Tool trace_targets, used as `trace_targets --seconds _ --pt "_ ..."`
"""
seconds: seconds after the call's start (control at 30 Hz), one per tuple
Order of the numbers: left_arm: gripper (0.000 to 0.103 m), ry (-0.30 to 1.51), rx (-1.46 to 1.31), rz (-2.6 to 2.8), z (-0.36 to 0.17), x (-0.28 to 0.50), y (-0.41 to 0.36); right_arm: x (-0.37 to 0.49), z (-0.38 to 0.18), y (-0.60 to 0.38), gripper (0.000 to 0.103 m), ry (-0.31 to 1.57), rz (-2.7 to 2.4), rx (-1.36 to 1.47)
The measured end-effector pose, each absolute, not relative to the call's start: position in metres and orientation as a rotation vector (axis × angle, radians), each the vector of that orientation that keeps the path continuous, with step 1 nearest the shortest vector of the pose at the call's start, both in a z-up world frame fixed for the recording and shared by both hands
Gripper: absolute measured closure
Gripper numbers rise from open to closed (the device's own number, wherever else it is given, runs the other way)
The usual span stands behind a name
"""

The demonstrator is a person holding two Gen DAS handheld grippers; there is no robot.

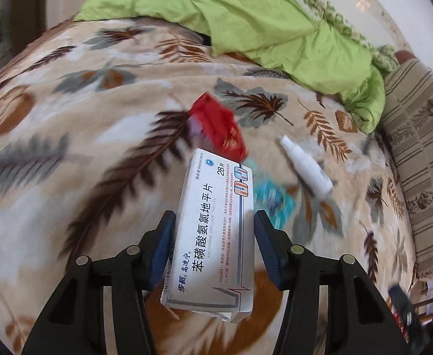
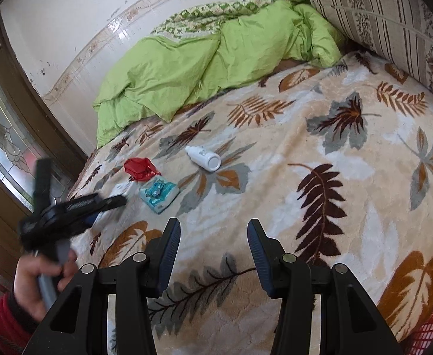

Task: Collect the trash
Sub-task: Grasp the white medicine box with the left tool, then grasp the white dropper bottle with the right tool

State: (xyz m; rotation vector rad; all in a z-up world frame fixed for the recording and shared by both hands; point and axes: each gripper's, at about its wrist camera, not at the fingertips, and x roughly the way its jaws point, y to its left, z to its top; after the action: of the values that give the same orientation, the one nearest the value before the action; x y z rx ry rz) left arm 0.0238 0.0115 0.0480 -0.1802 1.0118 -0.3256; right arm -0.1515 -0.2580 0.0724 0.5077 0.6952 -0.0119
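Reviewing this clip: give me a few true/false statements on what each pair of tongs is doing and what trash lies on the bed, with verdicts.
1. The left tongs hold a white medicine box. True.
2. The right tongs grip the white bottle. False: they are open with nothing between them; the bottle lies apart on the blanket.
3. A red wrapper lies beside a teal packet. True.
4. The white bottle stands upright. False: it lies on its side.
5. The green quilt covers the trash. False: it is bunched by the wall, away from it.
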Motion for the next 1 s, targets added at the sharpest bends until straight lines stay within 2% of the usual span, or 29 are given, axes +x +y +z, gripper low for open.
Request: trace_targets --seconds 0.2,0.43,0.73,0.8,1.0 --pt "0.05 0.911 -0.127 -0.252 0.041 -0.028 0.029 -0.107 0.067 -0.247 0.053 0.799 0.047 0.435" --pt "0.05 0.917 -0.069 -0.249 0.021 -0.023 0.036 -0.02 0.079 -0.234 0.053 0.811 0.081 0.185" --pt "0.05 0.906 -0.031 -0.251 0.014 -0.012 0.034 0.074 0.037 -0.228 0.054 0.975 0.082 0.02" --pt "0.05 0.906 -0.025 -0.246 0.015 -0.011 0.032 0.082 0.025 -0.224 0.069 0.997 0.066 -0.011" --pt "0.051 0.899 -0.017 -0.242 0.017 -0.012 0.027 0.059 0.03 -0.223 0.072 0.939 0.017 0.07"
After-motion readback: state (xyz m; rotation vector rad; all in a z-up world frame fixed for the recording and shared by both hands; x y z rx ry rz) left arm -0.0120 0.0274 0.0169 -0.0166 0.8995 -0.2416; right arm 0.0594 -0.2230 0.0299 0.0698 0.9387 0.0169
